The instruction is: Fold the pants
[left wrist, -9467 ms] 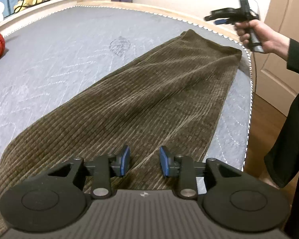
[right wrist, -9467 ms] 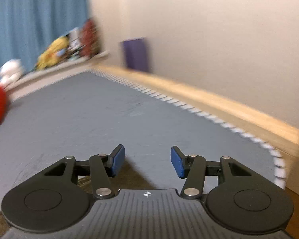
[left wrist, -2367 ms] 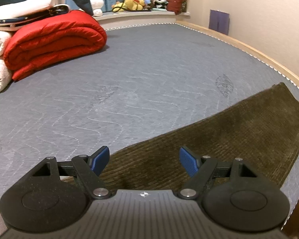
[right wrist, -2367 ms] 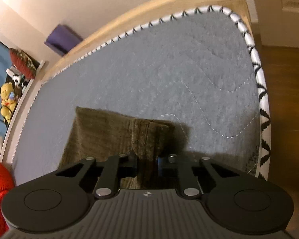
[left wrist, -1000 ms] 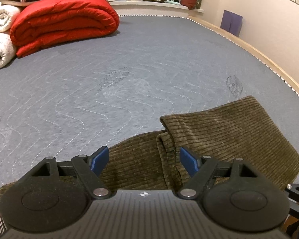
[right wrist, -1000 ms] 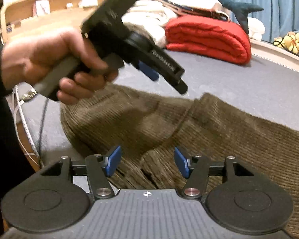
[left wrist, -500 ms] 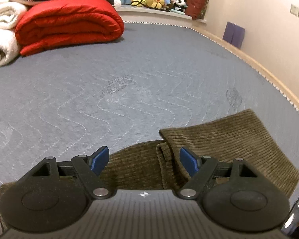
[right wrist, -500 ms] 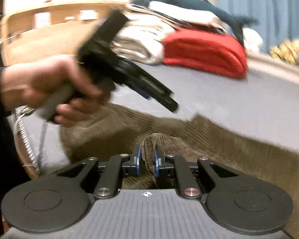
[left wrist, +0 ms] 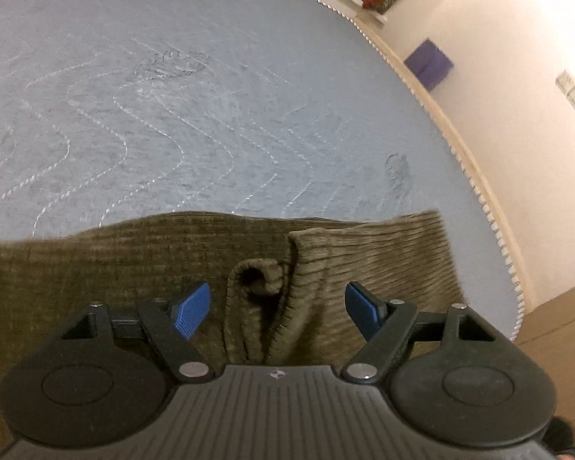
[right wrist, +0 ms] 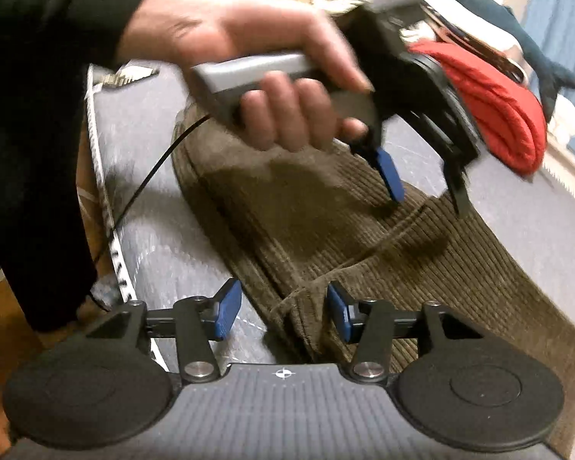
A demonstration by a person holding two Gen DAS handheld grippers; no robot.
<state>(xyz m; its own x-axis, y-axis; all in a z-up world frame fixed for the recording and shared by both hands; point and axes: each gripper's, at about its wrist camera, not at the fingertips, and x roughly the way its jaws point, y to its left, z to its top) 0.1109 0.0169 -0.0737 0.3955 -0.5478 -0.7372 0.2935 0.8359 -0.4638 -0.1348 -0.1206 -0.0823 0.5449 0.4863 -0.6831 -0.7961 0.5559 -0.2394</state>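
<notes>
Where left view shows only pants; right view, left gripper too.

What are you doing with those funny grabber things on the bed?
A person is folding brown corduroy pants on a gray mattress. Each hand holds a grabber. The left gripper has its jaws open over a bunched-up fold of the pants. The right gripper is open too, jaws on either side of the pants' edge, pinching nothing. The left hand shows in the right camera, above the pants. A red blanket lies farther back.
</notes>
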